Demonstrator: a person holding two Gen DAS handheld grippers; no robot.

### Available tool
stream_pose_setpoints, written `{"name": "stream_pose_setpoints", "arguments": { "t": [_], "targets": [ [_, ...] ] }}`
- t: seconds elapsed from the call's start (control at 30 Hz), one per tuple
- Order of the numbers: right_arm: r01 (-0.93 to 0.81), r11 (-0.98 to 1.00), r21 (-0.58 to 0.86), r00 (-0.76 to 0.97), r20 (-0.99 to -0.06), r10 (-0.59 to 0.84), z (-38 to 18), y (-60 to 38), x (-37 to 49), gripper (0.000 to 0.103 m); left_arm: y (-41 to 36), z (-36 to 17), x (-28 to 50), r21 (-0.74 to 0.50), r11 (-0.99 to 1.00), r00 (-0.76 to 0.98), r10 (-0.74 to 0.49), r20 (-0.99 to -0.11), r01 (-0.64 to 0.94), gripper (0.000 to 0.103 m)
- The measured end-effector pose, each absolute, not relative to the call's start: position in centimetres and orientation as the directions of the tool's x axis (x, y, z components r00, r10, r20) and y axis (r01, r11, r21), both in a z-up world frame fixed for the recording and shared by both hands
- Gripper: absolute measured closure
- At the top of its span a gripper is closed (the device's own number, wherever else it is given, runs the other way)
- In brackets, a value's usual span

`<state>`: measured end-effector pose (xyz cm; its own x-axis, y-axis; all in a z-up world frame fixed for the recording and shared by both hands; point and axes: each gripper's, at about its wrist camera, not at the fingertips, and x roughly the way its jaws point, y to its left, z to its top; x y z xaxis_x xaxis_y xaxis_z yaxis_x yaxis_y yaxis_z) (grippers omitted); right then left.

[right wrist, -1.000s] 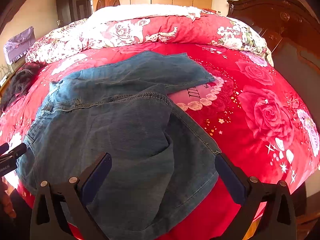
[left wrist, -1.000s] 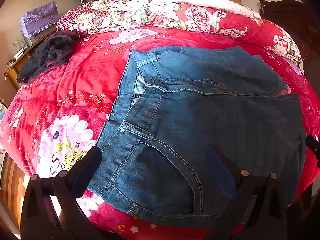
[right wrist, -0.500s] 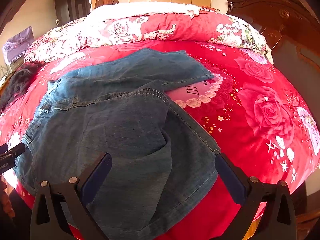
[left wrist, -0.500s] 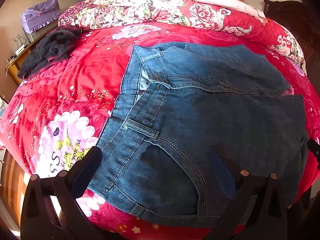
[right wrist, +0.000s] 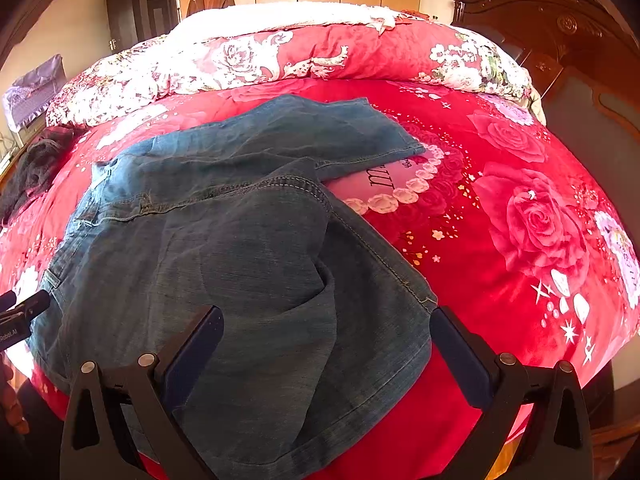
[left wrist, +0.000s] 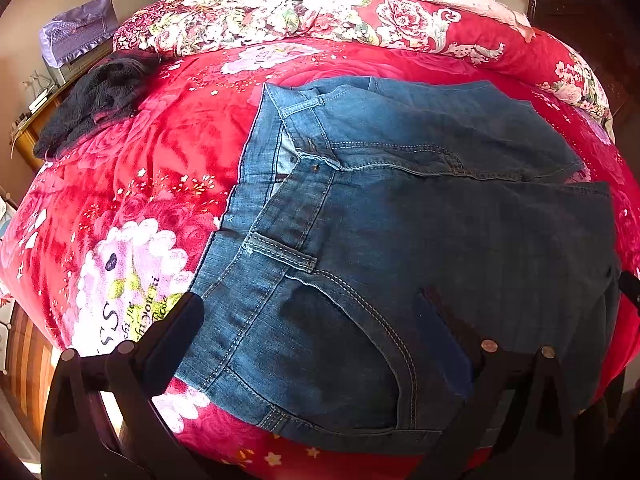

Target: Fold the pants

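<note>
1. Jeans (left wrist: 420, 216) lie partly folded on the red floral bedspread (left wrist: 160, 168), near edge; leg ends hidden under the fold.
2. Left gripper (left wrist: 312, 320) fingers spread wide over the waistband, holding nothing.
3. Right gripper (right wrist: 326, 332) spread wide too, empty, above the leg cloth.
4. Dark garment (left wrist: 92, 104) far left, hard to make out.

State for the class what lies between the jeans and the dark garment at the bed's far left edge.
Only bare red floral blanket separates the jeans from the dark garment; the left wrist view shows it best.
</note>
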<state>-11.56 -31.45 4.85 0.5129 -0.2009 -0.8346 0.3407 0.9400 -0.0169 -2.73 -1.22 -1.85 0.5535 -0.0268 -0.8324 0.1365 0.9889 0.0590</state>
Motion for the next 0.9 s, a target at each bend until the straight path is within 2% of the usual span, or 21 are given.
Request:
{"name": "stream_pose_setpoints", "arguments": {
  "t": [0.9],
  "targets": [
    [0.342, 0.939, -0.018, 0.512, -0.834, -0.203, 4.83, -31.65, -11.46, 0.0, -1.65, -1.72, -2.77, 0.063, 0.986, 0.55, -0.032, -0.834, 0.152, 0.0]
  ]
}}
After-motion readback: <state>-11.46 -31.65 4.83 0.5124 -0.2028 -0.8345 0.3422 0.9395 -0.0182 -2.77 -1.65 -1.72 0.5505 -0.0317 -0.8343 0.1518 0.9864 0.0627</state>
